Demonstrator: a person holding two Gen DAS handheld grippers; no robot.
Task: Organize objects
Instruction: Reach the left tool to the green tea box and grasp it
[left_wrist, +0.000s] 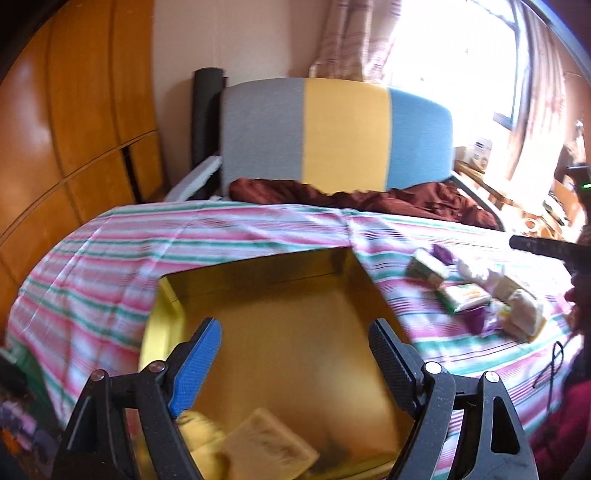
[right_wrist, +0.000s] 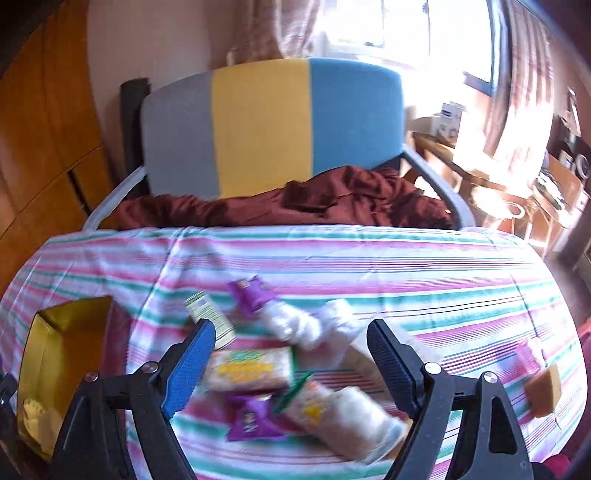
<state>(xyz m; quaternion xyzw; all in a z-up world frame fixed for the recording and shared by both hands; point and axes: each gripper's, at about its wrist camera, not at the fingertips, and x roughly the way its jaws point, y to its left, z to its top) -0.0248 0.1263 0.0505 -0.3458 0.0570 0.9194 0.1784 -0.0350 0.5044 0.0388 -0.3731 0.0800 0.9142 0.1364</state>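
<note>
Both claws spread, empty. Right claw (right_wrist: 291, 354) over snack packets (right_wrist: 247, 369): pinch one squarely, carry to yellow box (right_wrist: 48, 354).

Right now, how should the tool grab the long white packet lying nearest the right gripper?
Grip the white packet across its narrow middle, coming down from above. It lies flat and slanted on the striped cloth, so turn the open right tool to straddle its long sides. A purple packet crowds its left end.

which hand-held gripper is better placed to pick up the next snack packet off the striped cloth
Right. The right hand-held gripper hangs open directly over the packet pile, while the left hand-held gripper faces the yellow box.
</note>
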